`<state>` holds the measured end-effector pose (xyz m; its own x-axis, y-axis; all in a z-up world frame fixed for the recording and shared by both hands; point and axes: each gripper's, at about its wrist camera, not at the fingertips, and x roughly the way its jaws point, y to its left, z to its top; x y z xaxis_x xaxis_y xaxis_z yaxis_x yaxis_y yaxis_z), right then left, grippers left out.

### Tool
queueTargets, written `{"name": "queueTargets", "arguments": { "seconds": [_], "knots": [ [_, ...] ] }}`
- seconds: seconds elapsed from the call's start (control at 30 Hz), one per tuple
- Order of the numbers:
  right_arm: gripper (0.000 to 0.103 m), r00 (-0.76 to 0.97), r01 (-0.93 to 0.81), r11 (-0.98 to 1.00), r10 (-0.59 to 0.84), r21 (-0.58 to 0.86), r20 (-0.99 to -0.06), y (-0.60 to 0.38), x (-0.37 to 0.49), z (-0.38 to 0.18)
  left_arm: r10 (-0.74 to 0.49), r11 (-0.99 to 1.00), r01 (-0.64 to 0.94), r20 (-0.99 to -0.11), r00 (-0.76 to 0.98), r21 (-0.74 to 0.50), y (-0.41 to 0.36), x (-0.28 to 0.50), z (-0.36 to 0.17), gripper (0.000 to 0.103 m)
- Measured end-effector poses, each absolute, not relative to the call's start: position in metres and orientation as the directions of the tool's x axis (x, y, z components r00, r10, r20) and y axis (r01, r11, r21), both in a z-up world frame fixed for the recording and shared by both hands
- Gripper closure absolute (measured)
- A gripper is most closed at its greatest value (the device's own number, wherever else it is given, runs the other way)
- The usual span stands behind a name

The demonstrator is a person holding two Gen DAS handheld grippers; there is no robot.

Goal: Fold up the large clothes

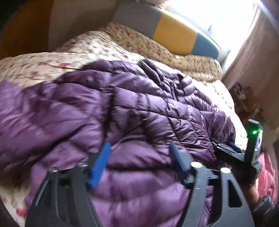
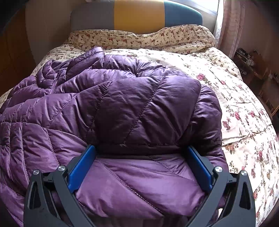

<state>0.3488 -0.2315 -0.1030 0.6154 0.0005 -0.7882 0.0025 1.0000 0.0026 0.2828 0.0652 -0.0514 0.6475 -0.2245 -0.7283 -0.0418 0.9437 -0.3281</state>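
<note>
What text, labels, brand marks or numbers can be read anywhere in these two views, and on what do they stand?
None can be read in either view.
Purple quilted down jacket: stitching only, no visible tag or logo.
Floral quilt: flower print, no lettering.
Headboard: plain grey, yellow and blue panels.
Right hand-held gripper, seen in the left wrist view: a green light and a small bright panel, too blurred to read.
Shelf items at the right: too small to read.

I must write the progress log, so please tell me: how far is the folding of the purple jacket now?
Partly done. The purple jacket lies on the floral bedspread with one quilted part already doubled over the body. In hand: the right gripper and left gripper both stand open around its near edge, neither clamped. Left: the far side near the zipper is bunched, and no compact fold shows.
</note>
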Motion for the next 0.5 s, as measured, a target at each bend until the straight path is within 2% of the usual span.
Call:
{"name": "queueTargets", "arguments": {
  "seconds": [0.27,0.4,0.5],
  "knots": [
    [0.002,0.618,0.003,1.000,-0.006,-0.005,-0.786,-0.231,0.348,-0.102,-0.190,0.896,-0.172,-0.702,0.686,-0.410,0.131,0.219,-0.040,0.025],
    [0.002,0.618,0.003,1.000,-0.005,-0.004,-0.786,-0.232,0.348,-0.102,-0.140,0.869,-0.280,-0.746,0.651,-0.407,0.175,0.189,-0.046,0.021],
    [0.002,0.618,0.002,1.000,-0.005,-0.005,-0.786,-0.232,0.347,-0.102,-0.167,0.799,-0.344,-0.731,0.661,-0.493,0.215,0.161,-0.053,0.021]
  ]
}}
